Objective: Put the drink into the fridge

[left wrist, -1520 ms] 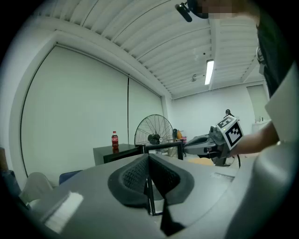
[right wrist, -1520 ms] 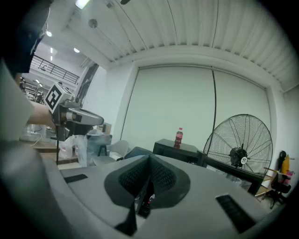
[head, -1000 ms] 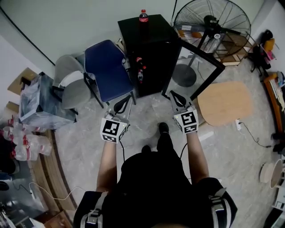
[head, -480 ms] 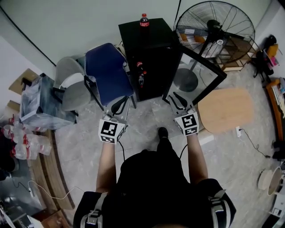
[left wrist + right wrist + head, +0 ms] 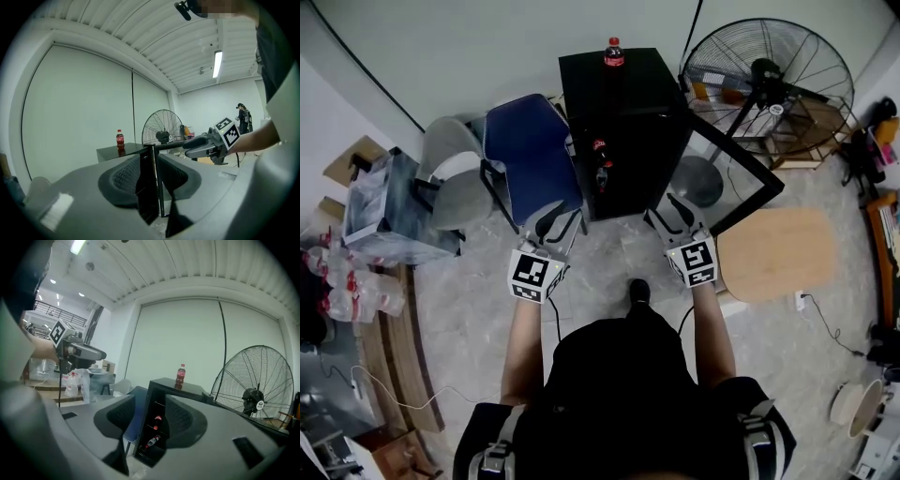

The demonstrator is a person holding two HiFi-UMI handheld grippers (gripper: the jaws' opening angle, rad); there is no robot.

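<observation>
Bottle (image 5: 614,52) atop fridge (image 5: 628,108), red label, print unreadable.

- The person (image 5: 623,394) wears a black short-sleeved top and a black shoe (image 5: 639,292).
- Grey buckled straps (image 5: 494,457) sit at seven and five o'clock.
- The left gripper (image 5: 551,223) and right gripper (image 5: 670,212) carry white, black-marked cubes (image 5: 534,275).

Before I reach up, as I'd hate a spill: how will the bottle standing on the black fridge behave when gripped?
The bottle is tall and narrow, upright on the glossy top of the fridge, so a sideways nudge would probably tip it, and being round it may roll. It looks filled with dark drink, so likely heavy for its size.
</observation>
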